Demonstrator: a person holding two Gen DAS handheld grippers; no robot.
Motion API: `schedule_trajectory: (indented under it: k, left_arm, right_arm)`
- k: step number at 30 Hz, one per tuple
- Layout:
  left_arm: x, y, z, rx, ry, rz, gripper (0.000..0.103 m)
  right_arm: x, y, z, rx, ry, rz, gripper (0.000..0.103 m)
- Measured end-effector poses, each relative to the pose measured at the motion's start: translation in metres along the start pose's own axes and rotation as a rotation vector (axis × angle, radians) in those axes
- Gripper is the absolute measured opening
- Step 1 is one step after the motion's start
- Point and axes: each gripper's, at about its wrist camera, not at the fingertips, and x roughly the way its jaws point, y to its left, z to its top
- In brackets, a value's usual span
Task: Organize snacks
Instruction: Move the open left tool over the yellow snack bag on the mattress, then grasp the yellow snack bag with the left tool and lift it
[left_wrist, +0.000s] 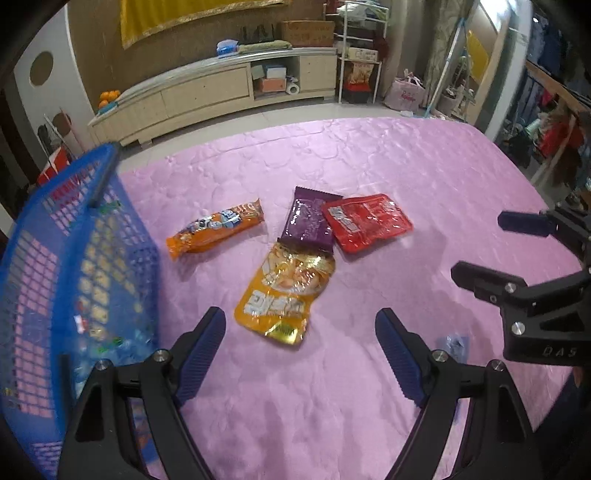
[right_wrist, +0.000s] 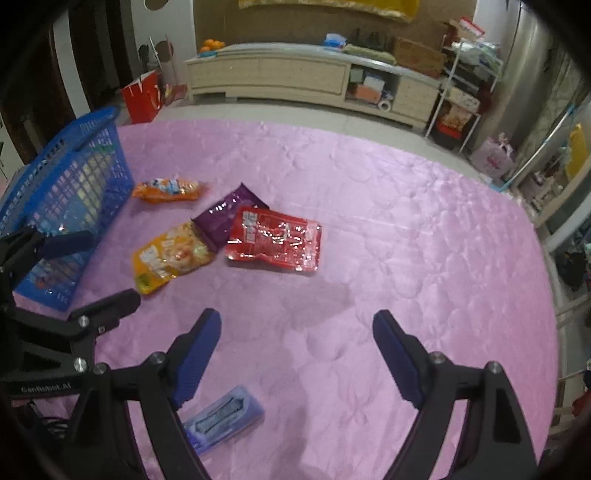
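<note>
Faintly, "DAS" on right claw (left_wrist: 480, 243), snack packets' print unreadable

A long cream cabinet (right_wrist: 295, 79) stands at twelve o'clock, oranges (right_wrist: 211, 44) on top; a red bag (right_wrist: 142, 98) at ten, a white rack (right_wrist: 461, 99) at two.

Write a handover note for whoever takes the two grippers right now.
Left gripper: open, empty, above the yellow packet.
Right gripper: open, empty, above bare pink cover.
Blue basket stands at the left and already holds some packets.
Loose on the cover: orange packet, purple packet overlapping the yellow one, red packet overlapping the purple, and a small blue packet nearest the grippers.
Done: nothing gripped now.
Left: probably move the five loose packets into the basket.
</note>
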Motion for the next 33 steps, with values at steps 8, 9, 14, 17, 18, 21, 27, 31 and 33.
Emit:
schedule_trajectory:
  k: [8, 9, 14, 17, 18, 21, 27, 31, 33]
  left_arm:
    - [0.045, 0.016, 0.019, -0.002, 0.025, -0.010, 0.082]
    - [0.049, 0.017, 0.018, 0.000, 0.031, -0.009, 0.082]
    - [0.066, 0.015, 0.016, 0.060, 0.047, 0.024, 0.082]
    - [0.071, 0.010, 0.016, 0.098, 0.045, 0.026, 0.082]
    - [0.072, 0.011, 0.017, 0.097, 0.052, 0.022, 0.082]
    - [0.074, 0.019, 0.019, 0.031, 0.072, -0.008, 0.082]
    - [0.064, 0.013, 0.014, 0.026, 0.085, -0.017, 0.056]
    - [0.054, 0.000, 0.005, 0.060, 0.078, -0.026, 0.040]
    - [0.054, 0.000, 0.003, 0.046, 0.077, -0.027, 0.038]
  right_arm:
    - [0.034, -0.006, 0.008, 0.018, -0.024, 0.103, 0.087]
    - [0.037, -0.007, 0.009, 0.026, -0.024, 0.112, 0.087]
    - [0.040, -0.009, 0.010, 0.017, -0.037, 0.108, 0.087]
    - [0.037, -0.014, 0.010, 0.031, -0.055, 0.120, 0.087]
    - [0.036, -0.015, 0.009, 0.035, -0.061, 0.120, 0.087]
    - [0.036, -0.017, 0.007, 0.042, -0.068, 0.118, 0.087]
    - [0.041, -0.018, 0.004, 0.040, -0.051, 0.115, 0.087]
    - [0.040, -0.016, 0.004, 0.042, -0.049, 0.140, 0.087]
    - [0.039, -0.018, 0.004, 0.052, -0.049, 0.157, 0.087]
